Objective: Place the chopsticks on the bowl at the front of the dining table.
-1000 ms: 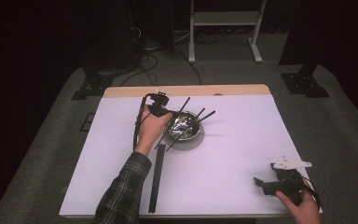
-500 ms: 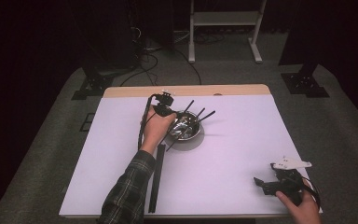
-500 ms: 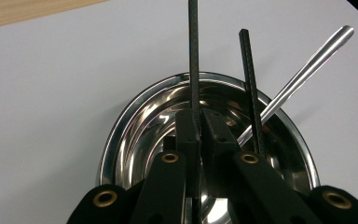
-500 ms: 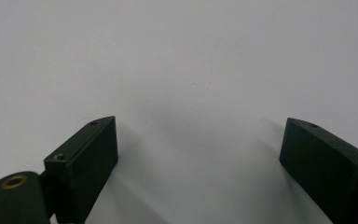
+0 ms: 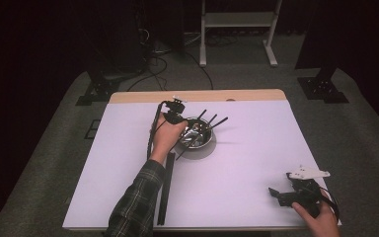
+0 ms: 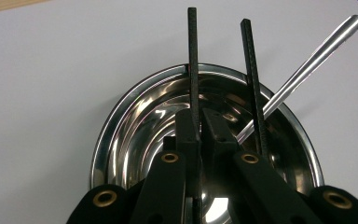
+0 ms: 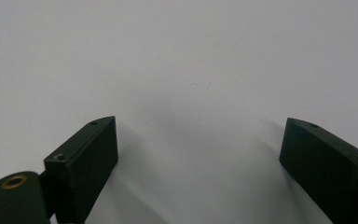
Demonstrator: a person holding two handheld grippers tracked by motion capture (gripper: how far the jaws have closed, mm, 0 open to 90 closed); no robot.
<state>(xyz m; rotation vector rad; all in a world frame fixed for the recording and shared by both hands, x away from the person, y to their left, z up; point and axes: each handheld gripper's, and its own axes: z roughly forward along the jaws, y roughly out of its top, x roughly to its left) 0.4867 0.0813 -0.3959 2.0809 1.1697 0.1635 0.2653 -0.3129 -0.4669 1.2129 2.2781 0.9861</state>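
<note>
Left claw (image 6: 195, 126) clamps black stick (image 6: 193, 65) over steel bowl (image 6: 121, 126)

A lab or studio is suggested: dark curtains (image 5: 44, 44), floor cables (image 5: 163, 54), stand feet (image 5: 321, 89) and a white-covered table (image 5: 256, 143).

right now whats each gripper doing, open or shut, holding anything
Left gripper: shut on a black chopstick, over the steel bowl.
Right gripper: open, holding nothing, low over the white table.

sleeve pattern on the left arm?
Dark plaid on the sleeve, clearest in the high view.
</note>
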